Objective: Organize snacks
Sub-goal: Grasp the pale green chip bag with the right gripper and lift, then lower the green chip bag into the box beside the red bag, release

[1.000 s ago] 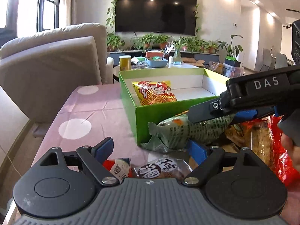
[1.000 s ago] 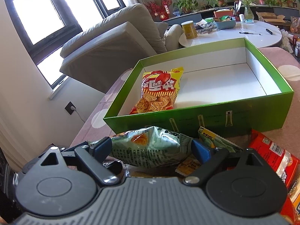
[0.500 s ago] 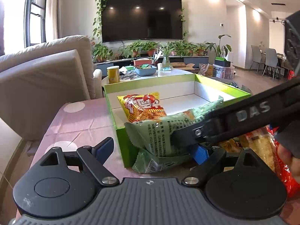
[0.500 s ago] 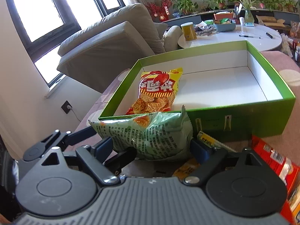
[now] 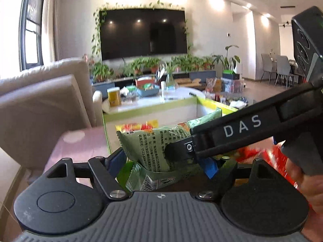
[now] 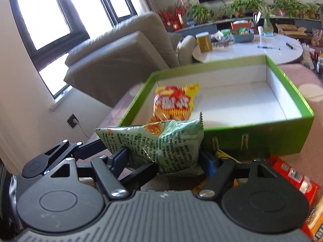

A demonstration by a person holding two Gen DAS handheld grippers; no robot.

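Right tongs point(image 6: 164, 159) grip one green bag point(image 6: 159, 141); one yellow bag point(image 6: 173, 102) boxed.

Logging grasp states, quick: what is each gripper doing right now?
Left gripper: shut on the green snack bag.
Right gripper: shut on the same green snack bag.

You've got a big TV point(image 5: 144, 32) on the far wall with plants point(image 5: 145, 64) lined up under it, a beige sofa point(image 6: 121, 50) on the left by the window point(image 6: 42, 14), and a white round table point(image 6: 262, 50) holding a yellow can point(image 6: 204, 41).
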